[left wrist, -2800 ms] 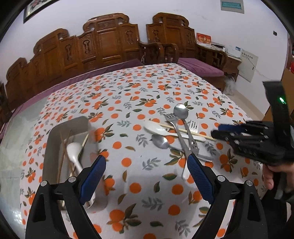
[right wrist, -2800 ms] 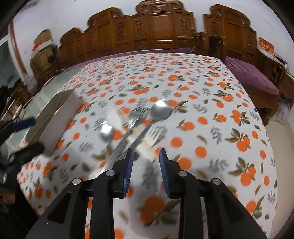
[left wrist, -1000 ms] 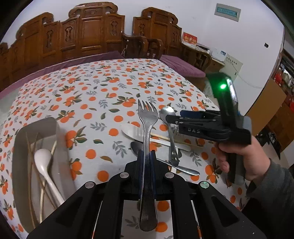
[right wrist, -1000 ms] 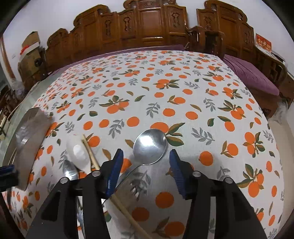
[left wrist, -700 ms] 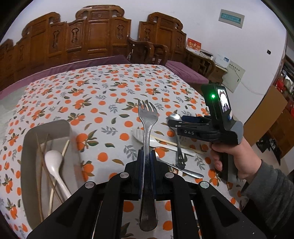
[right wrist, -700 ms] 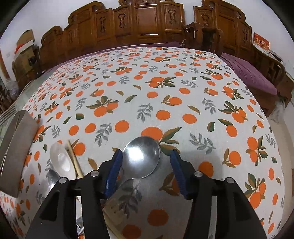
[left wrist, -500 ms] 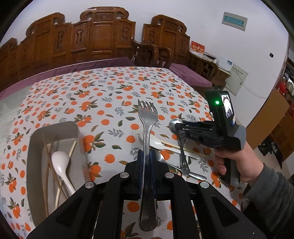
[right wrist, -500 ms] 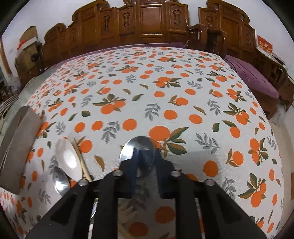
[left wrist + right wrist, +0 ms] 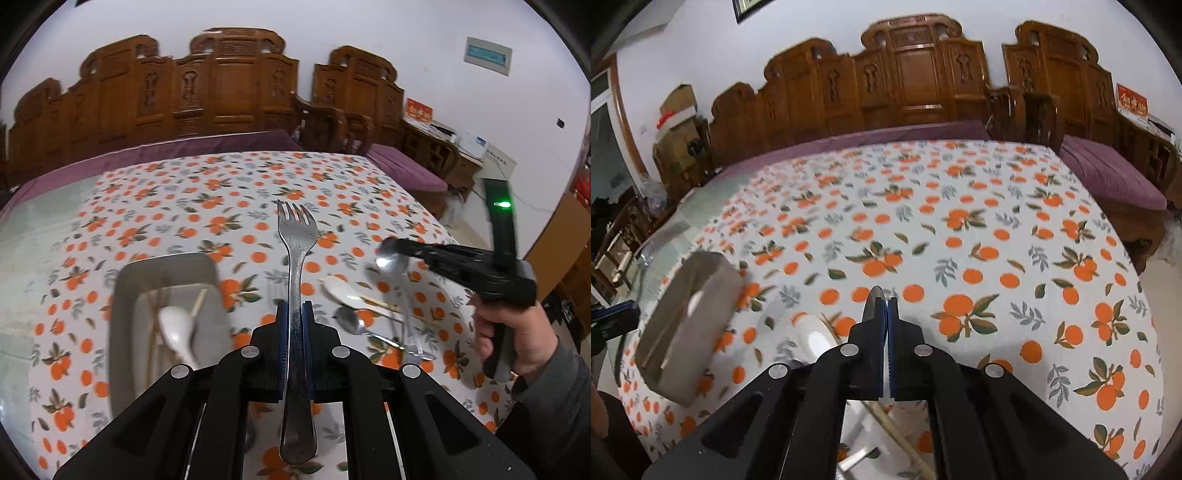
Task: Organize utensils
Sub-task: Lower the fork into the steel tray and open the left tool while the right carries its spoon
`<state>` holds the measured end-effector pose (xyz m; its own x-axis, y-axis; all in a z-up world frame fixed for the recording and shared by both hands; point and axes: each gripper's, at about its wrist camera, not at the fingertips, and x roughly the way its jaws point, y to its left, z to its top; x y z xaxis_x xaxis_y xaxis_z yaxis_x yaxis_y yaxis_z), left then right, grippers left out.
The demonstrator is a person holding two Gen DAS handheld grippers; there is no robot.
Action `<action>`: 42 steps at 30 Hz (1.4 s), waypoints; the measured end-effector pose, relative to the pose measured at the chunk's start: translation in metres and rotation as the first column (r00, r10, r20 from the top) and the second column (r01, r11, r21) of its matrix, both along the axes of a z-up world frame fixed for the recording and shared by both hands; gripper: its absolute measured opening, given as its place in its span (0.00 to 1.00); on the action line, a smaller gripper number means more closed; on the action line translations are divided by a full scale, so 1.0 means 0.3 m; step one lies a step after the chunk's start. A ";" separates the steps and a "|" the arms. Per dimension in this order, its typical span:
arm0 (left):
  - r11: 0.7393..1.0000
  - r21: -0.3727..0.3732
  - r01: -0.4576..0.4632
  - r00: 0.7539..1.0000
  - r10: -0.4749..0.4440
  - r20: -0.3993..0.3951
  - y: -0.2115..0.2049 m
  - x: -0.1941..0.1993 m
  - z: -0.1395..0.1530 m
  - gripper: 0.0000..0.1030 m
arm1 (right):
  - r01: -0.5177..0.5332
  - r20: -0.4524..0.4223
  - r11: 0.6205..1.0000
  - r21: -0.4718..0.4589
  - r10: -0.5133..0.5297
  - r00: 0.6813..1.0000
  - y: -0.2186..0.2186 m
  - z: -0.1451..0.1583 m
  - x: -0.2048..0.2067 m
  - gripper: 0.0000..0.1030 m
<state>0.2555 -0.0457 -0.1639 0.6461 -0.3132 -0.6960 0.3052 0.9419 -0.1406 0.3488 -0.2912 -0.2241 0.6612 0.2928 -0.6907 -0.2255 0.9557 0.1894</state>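
Left wrist view: the left gripper (image 9: 295, 325) is clamping a metal fork (image 9: 296, 258) by its handle, tines pointing toward the table's far edge, above the tablecloth (image 9: 221, 192) beside the metal tray (image 9: 122, 295). Right gripper (image 9: 391, 245) is pinching a steel spoon (image 9: 391, 263), lifted over the remaining utensils near the table's right edge.

spoon (image 9: 876, 295): mostly hidden behind fingers (image 9: 873, 343) | tray (image 9: 687, 321): blurred
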 end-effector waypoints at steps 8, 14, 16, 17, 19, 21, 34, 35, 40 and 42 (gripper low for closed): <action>0.997 0.023 -0.074 0.997 0.074 -0.023 0.126 -0.001 -0.012 0.07 | -0.005 0.071 0.998 0.055 0.001 0.997 -0.007 0.094 -0.044 0.02; 0.994 0.047 -0.095 0.993 0.098 -0.061 0.182 0.011 -0.046 0.07 | -0.036 0.100 0.997 0.068 0.029 0.995 0.019 0.128 -0.077 0.02; 0.994 0.057 -0.098 0.992 0.102 -0.073 0.192 0.021 -0.064 0.07 | -0.050 0.104 0.996 0.069 0.043 0.994 0.036 0.134 -0.087 0.02; 0.993 0.060 -0.100 0.991 0.104 -0.080 0.196 0.025 -0.074 0.07 | -0.057 0.105 0.996 0.069 0.049 0.993 0.044 0.136 -0.090 0.02; 0.992 0.069 -0.109 0.988 0.115 -0.099 0.209 0.039 -0.103 0.07 | -0.071 0.107 0.995 0.068 0.064 0.992 0.063 0.137 -0.098 0.02; 0.990 0.077 -0.115 0.986 0.123 -0.115 0.219 0.051 -0.129 0.07 | -0.086 0.107 0.994 0.068 0.078 0.991 0.080 0.137 -0.106 0.02; 0.984 0.110 -0.140 0.970 0.159 -0.186 0.252 0.118 -0.243 0.07 | -0.132 0.098 0.991 0.037 0.128 0.987 0.182 0.131 -0.115 0.02; 0.984 0.111 -0.141 0.969 0.160 -0.188 0.251 0.120 -0.245 0.07 | -0.137 0.095 0.990 0.035 0.133 0.987 0.193 0.131 -0.115 0.02; 0.985 0.092 -0.143 0.972 0.158 -0.175 0.259 0.123 -0.220 0.07 | -0.168 0.087 0.986 0.001 0.168 0.982 0.264 0.142 -0.115 0.02; 0.986 0.080 -0.144 0.974 0.155 -0.163 0.266 0.119 -0.199 0.07 | -0.183 0.087 0.983 -0.011 0.183 0.979 0.294 0.153 -0.118 0.02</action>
<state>0.2913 0.0340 -0.2237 0.5541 -0.1709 -0.8147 0.1377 0.9840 -0.1128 0.3136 -0.2030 -0.1783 0.6544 0.4129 -0.6335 -0.4123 0.8971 0.1588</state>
